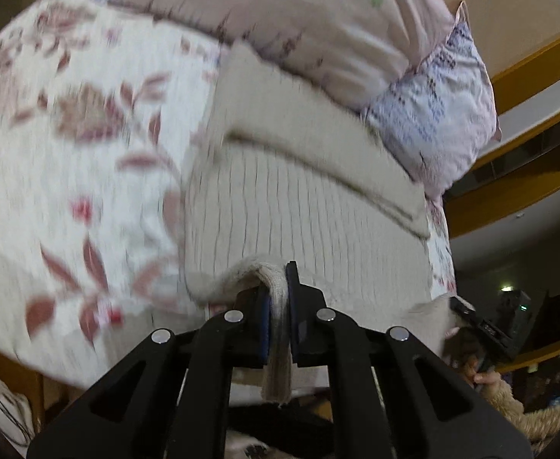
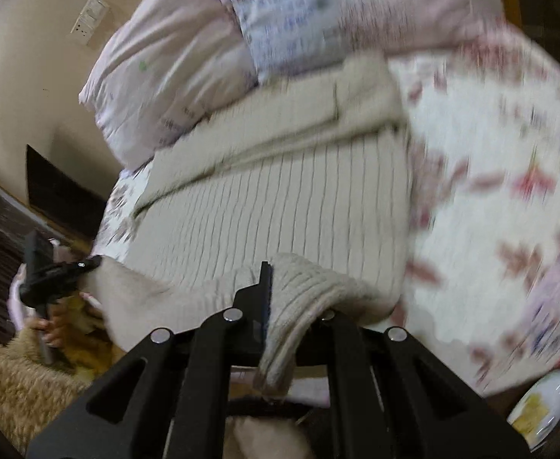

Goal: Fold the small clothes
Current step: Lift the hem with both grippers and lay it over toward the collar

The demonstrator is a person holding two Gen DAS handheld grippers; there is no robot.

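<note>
A beige ribbed knit garment (image 1: 299,206) lies on a floral bedspread (image 1: 69,153), with its far part folded over as a flat band (image 1: 318,145). My left gripper (image 1: 278,290) is shut on the near left hem corner, which hangs between its jaws. My right gripper (image 2: 280,290) is shut on the near right hem corner of the same garment (image 2: 280,206), and the cloth drapes over its right finger. Each gripper shows in the other's view, the right one (image 1: 467,311) and the left one (image 2: 84,266), both lifting the hem off the bed.
Pink and lilac pillows (image 1: 299,19) lie just beyond the garment at the head of the bed. A yellow wooden frame (image 1: 528,69) and wall stand behind. A fuzzy tan sleeve (image 2: 12,378) and a white object (image 2: 544,401) sit near the bed's edge.
</note>
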